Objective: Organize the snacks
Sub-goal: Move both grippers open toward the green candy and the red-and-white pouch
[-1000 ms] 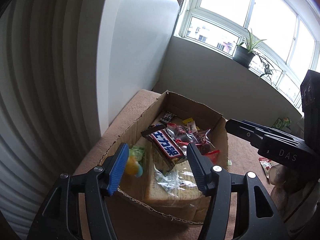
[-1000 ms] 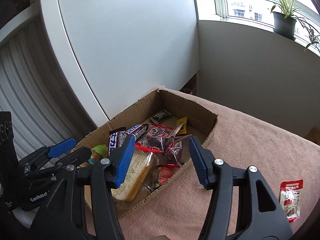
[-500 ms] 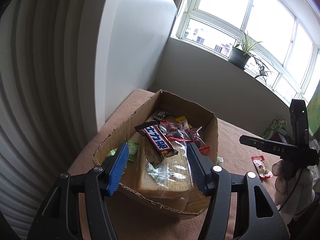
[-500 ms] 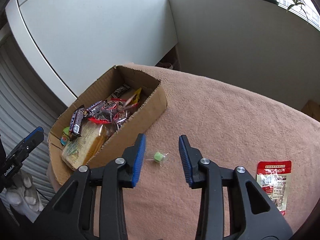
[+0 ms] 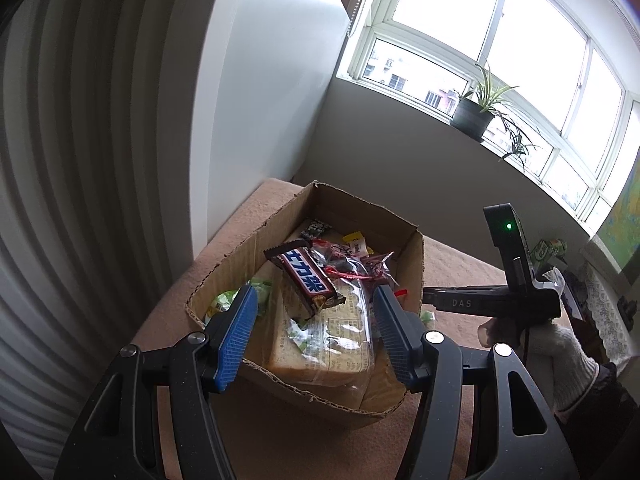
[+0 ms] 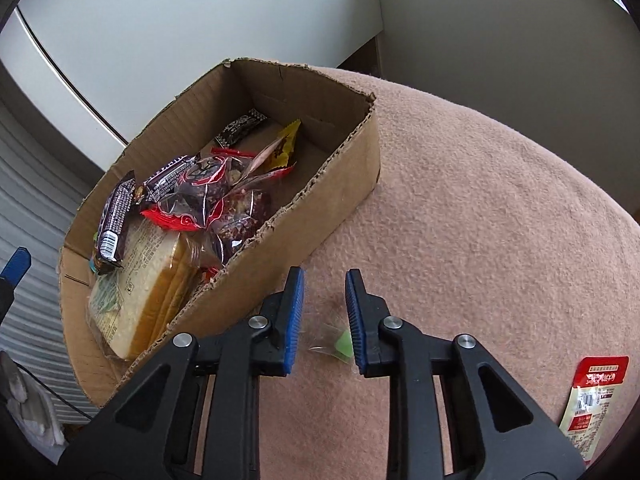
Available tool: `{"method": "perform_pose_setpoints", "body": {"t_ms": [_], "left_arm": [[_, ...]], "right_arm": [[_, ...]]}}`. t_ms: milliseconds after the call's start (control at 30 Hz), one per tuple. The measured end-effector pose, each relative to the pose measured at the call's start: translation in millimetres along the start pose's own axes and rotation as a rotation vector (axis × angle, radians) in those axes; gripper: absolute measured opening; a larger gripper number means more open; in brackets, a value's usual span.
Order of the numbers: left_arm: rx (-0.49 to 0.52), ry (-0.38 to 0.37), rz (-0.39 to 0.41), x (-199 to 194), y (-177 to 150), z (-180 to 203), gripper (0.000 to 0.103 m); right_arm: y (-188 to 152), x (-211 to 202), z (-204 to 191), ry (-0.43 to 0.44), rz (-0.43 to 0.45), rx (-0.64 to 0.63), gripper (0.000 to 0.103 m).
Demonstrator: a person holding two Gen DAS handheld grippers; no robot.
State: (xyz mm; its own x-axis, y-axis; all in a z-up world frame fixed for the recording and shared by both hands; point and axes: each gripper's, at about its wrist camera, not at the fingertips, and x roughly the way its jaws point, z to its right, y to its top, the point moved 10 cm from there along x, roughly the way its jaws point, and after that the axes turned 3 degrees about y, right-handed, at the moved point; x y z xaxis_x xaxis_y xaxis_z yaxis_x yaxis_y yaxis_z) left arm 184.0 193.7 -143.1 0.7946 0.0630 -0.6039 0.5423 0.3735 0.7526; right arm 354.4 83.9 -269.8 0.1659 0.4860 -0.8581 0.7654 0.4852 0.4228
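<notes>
A small green candy (image 6: 344,344) in a clear wrapper lies on the pink cloth just outside the cardboard box (image 6: 320,216). My right gripper (image 6: 325,280) points down over it and its jaws are closing on it: the sweet sits against the right pad and the wrapper reaches toward the left one. The box holds a bread pack (image 6: 148,292), a chocolate bar (image 5: 308,280) and several red and dark snack packets. My left gripper (image 5: 316,300) hovers open in front of the box's near end with nothing between its pads.
A red-and-white sachet (image 6: 596,396) lies on the cloth at the right. A white wall and ribbed shutter stand close behind the box. A potted plant (image 5: 472,114) sits on the windowsill. A gloved hand (image 5: 560,344) holds the right gripper.
The right gripper swung away from above the box, dropped toward the cloth and narrowed its jaws around the green candy. The left gripper kept its place and opening.
</notes>
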Motion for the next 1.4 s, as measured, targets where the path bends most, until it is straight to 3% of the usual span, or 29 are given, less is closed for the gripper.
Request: {"method": "perform_pose_setpoints", "body": {"t_ms": [367,533,733,933,1000,1067,1133,1400], "left_arm": [[0.012,-0.023,-0.015,5.0,-2.5,13.2,0.06],[0.037,-0.05,-0.027,3.1,-9.3,31.2,0.06],[0.11,-0.102,-0.056,0.1,-28.1,69.9,0.06],[0.182,-0.151,-0.114,7.4,-54.2,109.7,0.06],[0.207,-0.171,-0.137,11.0,-64.5,123.0,0.06],[0.226,-0.19,-0.163,16.1,-73.4,137.4,0.06],[0.245,-0.206,-0.189,21.9,-82.3,150.7,0.06],[0.263,-0.273,-0.3,49.9,-113.3,192.8,0.06]], "right_arm": [[-50.9,-13.0,-13.6,0.008,-0.036,-0.137,0.022],[-79.4,-28.8,-6.4,-0.107,-0.022,-0.217,0.022],[-86.4,-58.4,43.9,-0.201,0.029,-0.092,0.022],[-96.1,-106.4,63.0,-0.005,0.158,0.074,0.022],[-98.9,-125.7,76.2,0.015,0.207,0.128,0.027],[-98.6,-139.9,91.0,0.0,0.253,0.178,0.053],[-102.1,-153.3,113.5,-0.032,0.284,0.225,0.072],[-109.5,-165.1,178.4,-0.15,0.281,0.311,0.086]]}}
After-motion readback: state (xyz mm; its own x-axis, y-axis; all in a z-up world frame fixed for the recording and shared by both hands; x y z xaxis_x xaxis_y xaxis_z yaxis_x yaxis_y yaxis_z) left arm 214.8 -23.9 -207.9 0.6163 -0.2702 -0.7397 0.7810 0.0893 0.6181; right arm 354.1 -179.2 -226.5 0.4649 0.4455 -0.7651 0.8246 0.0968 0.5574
